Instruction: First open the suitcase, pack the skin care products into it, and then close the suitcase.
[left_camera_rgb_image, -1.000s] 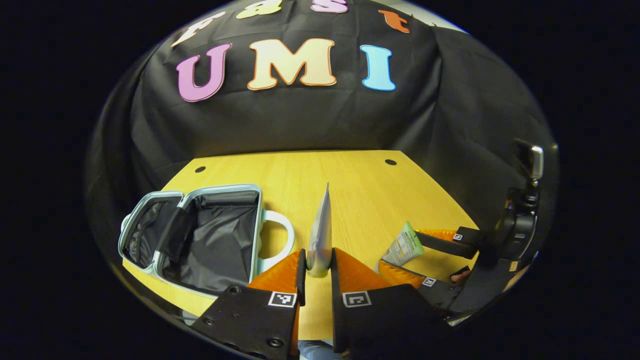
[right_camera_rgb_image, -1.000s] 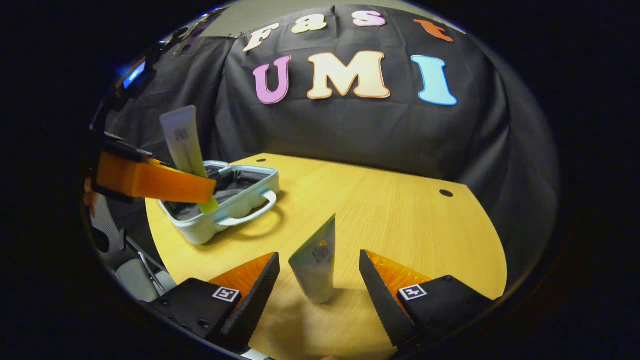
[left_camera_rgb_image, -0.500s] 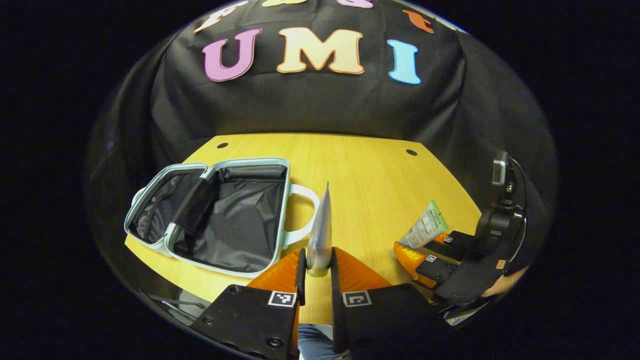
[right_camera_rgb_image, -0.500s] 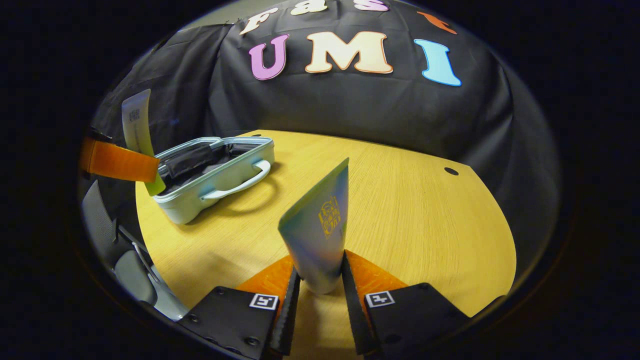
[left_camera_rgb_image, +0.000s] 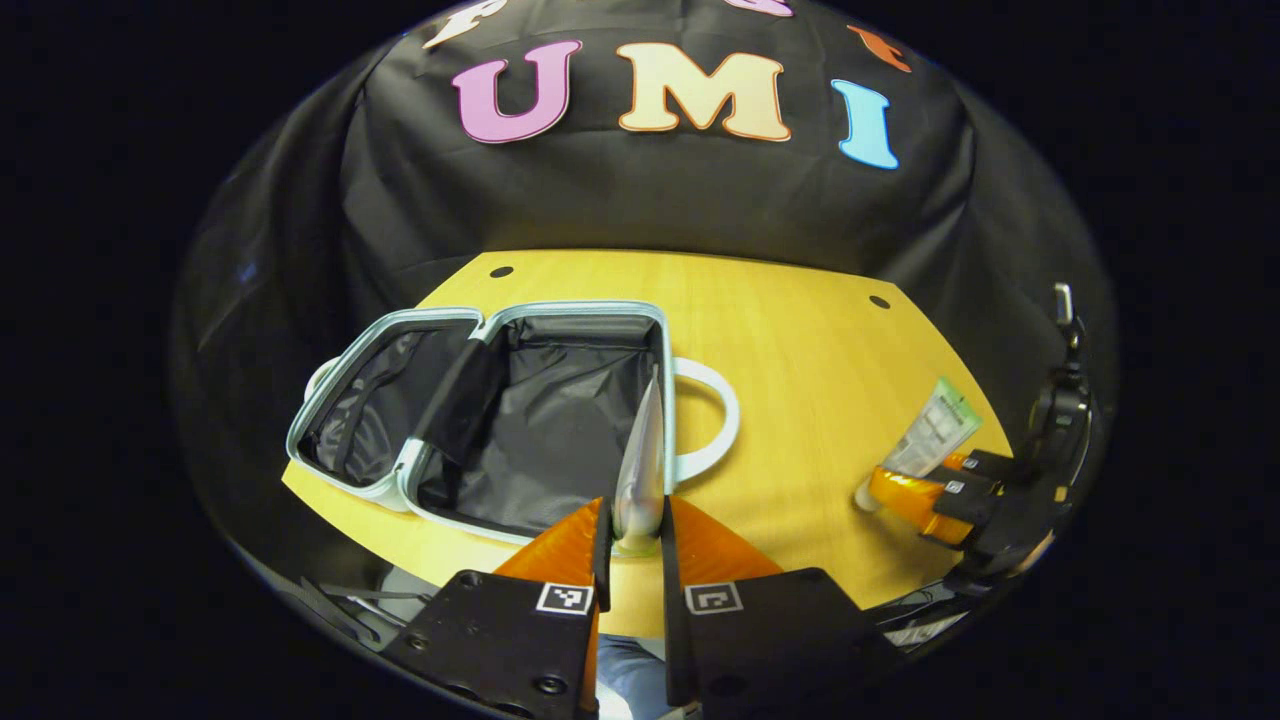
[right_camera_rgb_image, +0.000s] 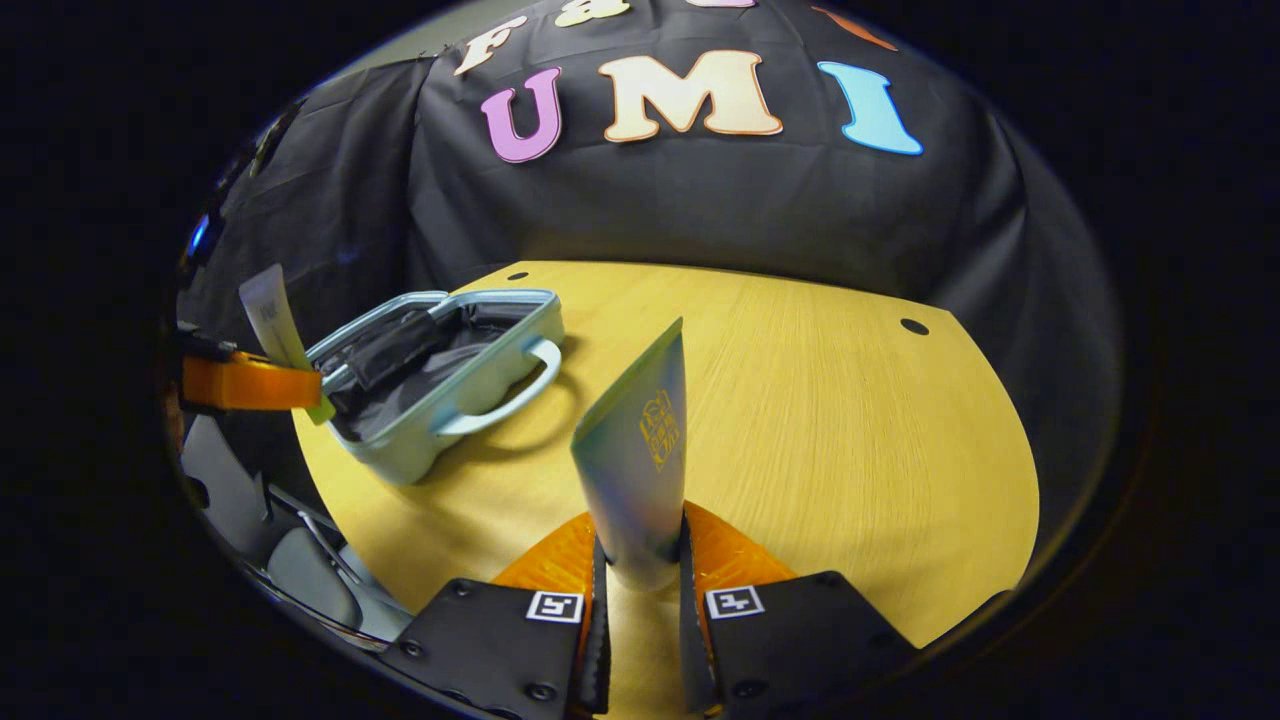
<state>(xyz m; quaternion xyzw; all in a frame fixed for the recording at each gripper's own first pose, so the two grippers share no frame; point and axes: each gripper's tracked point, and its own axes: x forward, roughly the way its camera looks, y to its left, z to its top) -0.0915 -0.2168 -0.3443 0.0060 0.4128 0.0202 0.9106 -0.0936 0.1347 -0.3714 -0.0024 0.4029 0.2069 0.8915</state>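
The pale blue suitcase (left_camera_rgb_image: 400, 480) lies open on the wooden table (left_camera_rgb_image: 800, 340), its two black-lined halves facing up and its white handle (left_camera_rgb_image: 715, 420) pointing right. My left gripper (left_camera_rgb_image: 632, 510) is shut on a pale tube (left_camera_rgb_image: 642, 450) seen edge-on, held over the near right edge of the suitcase. My right gripper (right_camera_rgb_image: 640, 545) is shut on a tube with a gold emblem (right_camera_rgb_image: 640, 450), held upright above the table (right_camera_rgb_image: 850, 420). The suitcase (right_camera_rgb_image: 450, 400) lies to its left. The left gripper (right_camera_rgb_image: 250, 385) with its tube (right_camera_rgb_image: 268, 315) shows at far left.
The right gripper (left_camera_rgb_image: 955, 490) with its green-and-white tube (left_camera_rgb_image: 935, 430) hangs over the table's right front corner. Black cloth walls close the far and side edges. A grey chair (right_camera_rgb_image: 300, 575) stands below the table's front left edge.
My right gripper has shut on the emblem tube and lifted it off the table. My left gripper has carried its tube left to the suitcase.
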